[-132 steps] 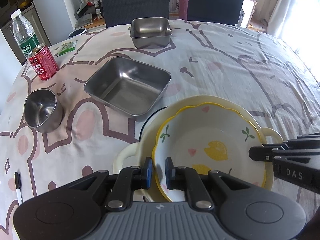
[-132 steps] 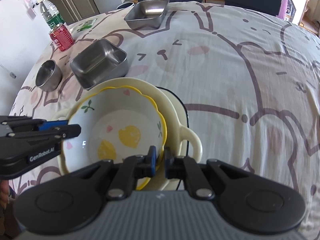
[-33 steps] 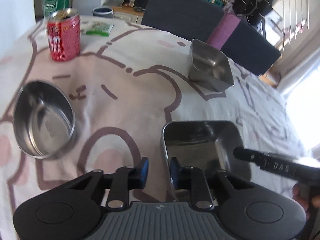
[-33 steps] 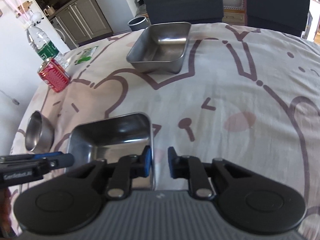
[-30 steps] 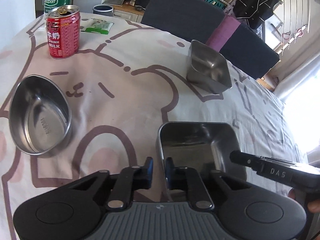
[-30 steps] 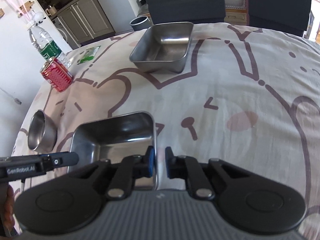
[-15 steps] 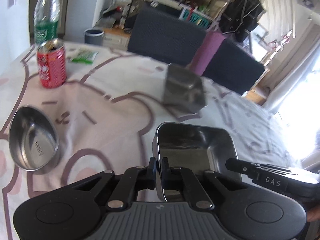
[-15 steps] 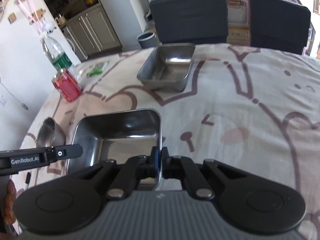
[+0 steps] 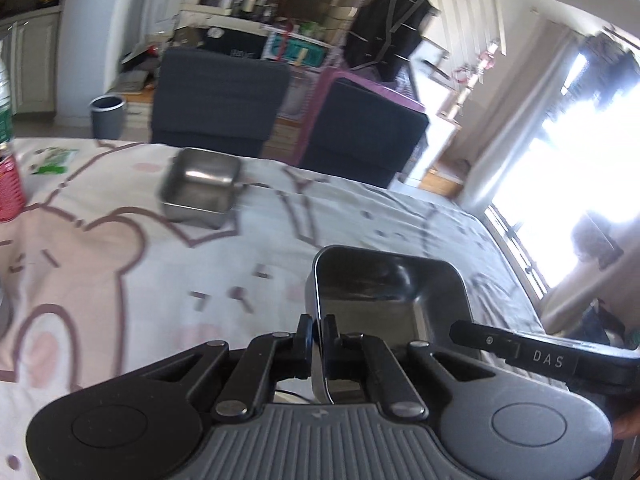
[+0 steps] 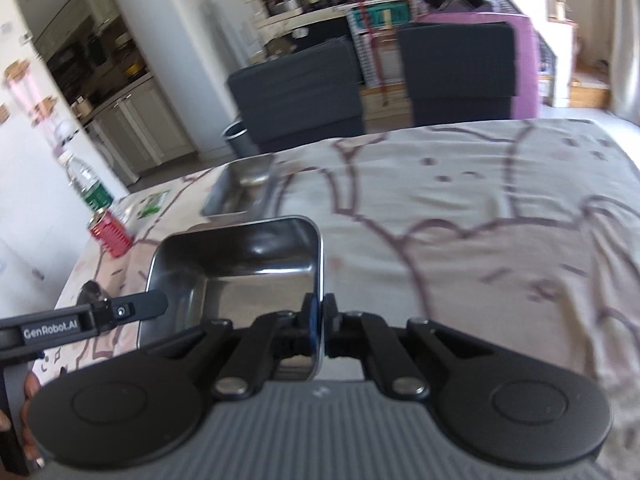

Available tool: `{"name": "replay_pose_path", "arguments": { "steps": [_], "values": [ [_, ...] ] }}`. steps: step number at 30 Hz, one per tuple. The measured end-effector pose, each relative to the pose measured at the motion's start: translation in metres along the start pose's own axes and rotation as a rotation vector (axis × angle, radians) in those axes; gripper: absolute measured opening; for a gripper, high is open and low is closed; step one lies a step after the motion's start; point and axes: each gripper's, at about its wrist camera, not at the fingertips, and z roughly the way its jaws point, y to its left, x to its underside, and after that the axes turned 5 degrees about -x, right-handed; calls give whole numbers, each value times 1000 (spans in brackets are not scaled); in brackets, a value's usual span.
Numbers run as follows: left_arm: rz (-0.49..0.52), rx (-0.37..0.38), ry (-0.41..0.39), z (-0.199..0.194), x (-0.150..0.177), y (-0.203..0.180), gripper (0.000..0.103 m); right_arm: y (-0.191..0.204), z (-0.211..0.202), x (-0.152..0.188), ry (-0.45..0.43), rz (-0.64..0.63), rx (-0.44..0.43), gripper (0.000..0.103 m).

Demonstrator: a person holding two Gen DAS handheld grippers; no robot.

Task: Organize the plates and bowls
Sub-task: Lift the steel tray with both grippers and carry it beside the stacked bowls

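Left gripper and right gripper each pinched opposite rims of the square steel tray, raised above the tablecloth.

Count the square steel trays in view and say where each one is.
2. One square steel tray is clamped between the left gripper and right gripper; the other tray sits on the far tablecloth. Others may be hidden.

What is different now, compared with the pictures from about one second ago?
Both grippers closed on the rims of the larger steel tray: the left gripper on its left wall, the right gripper on its right wall. The tray was then lifted off the tablecloth. The smaller steel tray and the red can stayed in place.
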Motion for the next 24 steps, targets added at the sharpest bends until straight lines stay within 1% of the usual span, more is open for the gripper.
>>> {"name": "replay_pose_path", "arguments": {
  "steps": [3,6,11,13,15,18,24],
  "values": [
    [24,12,12,3,11,-26,5,-18,-24,6,-21,21,41,3],
    [32,17,47,11,22,-47,4,-32,-41,14,-28,24,91,3],
    [70,10,114,28,43,-78,4,-56,-54,30,5,38,165,3],
    [104,5,155,36,51,-89,5,-69,-55,37,38,46,196,3],
    [158,-15,201,45,61,-101,6,-80,-56,46,83,42,228,3],
    [225,-53,251,55,75,-111,7,-97,-45,57,156,43,245,3],
    [365,-136,354,80,95,-115,9,-97,-13,71,284,-38,262,4]
  ]
}}
